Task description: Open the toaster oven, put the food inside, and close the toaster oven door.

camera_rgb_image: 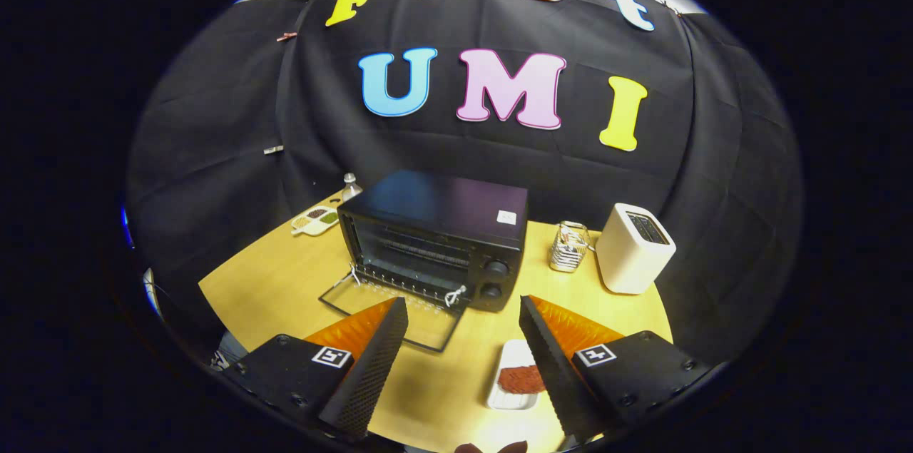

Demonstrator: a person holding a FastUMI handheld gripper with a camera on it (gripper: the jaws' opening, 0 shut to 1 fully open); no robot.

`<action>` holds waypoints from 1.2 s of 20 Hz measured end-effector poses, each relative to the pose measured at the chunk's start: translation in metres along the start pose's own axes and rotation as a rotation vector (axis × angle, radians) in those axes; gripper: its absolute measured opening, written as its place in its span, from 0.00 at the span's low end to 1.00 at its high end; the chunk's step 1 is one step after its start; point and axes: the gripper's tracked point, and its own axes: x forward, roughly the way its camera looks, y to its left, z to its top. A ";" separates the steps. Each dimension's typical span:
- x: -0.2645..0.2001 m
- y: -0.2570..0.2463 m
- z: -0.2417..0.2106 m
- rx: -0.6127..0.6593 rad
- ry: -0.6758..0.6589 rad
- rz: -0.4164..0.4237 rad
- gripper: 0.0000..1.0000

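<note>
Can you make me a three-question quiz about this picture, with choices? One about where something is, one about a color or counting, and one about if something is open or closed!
1. Where is the white tray with the food?
A. on top of the toaster oven
B. on the table, between the open jaws
C. inside the oven

2. How many knobs show on the toaster oven?
A. two
B. four
C. none

3. The oven door is:
A. shut
B. folded down open
C. taken off

Answers: 1 B, it lies between the gripper jaws; 2 A, two knobs sit at the front's right; 3 B, the glass door lies flat on the table.
</note>
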 end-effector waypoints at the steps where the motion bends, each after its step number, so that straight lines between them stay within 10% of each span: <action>1: -0.004 -0.013 -0.003 -0.003 0.011 0.016 0.98; 11: 0.017 -0.136 -0.081 0.149 0.306 0.153 0.99; 24: 0.046 -0.154 -0.147 0.241 0.529 0.365 0.99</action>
